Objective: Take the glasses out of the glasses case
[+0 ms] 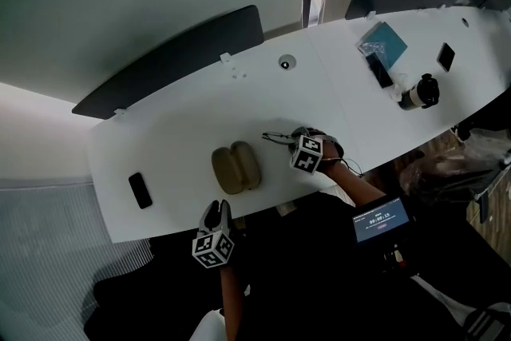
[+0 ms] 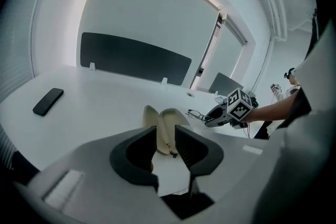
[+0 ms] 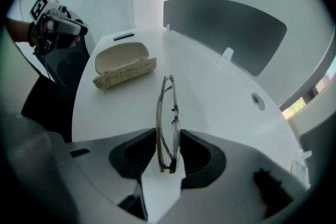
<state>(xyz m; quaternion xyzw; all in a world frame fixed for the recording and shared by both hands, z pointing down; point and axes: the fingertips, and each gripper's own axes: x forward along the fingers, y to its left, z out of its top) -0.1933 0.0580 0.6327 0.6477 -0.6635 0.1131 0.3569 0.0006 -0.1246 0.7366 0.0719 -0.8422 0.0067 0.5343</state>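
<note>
Looking down in the head view, the open glasses case (image 1: 235, 168) lies on the white table (image 1: 200, 112), near its front edge. The right gripper (image 1: 294, 140) sits at the case's 3 o'clock, with the glasses (image 1: 275, 137) projecting from it toward 9 o'clock. The left gripper (image 1: 215, 210) is at the case's 6 o'clock, off the table edge.

Left gripper view: jaws partly apart and empty, with the case beyond them at 12 o'clock.

Right gripper view: jaws closed on the folded glasses (image 3: 168, 123), clear of the case (image 3: 123, 66) at 11 o'clock.
</note>
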